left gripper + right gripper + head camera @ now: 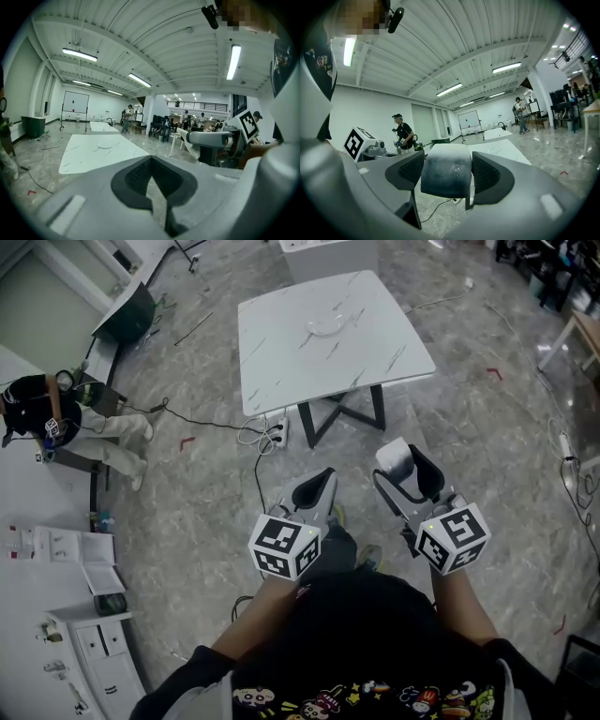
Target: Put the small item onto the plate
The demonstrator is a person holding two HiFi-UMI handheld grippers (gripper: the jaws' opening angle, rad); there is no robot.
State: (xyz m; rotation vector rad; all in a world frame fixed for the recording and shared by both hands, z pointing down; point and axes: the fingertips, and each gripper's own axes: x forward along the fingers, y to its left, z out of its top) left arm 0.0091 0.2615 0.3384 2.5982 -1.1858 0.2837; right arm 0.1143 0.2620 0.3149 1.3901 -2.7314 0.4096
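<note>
Both forearms reach forward, side by side at waist height. The left gripper [317, 491] [151, 164] points ahead, its jaws pressed together with nothing between them. The right gripper [406, 474] [446, 172] tilts up, clamped on a small item [396, 459] [445, 180].

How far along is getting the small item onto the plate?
Done: the right tongs are shut on the small item. In hand: it is held over the floor, short of the table. Left: carry it over and set it on the plate there. The left tongs are shut on nothing.
</note>
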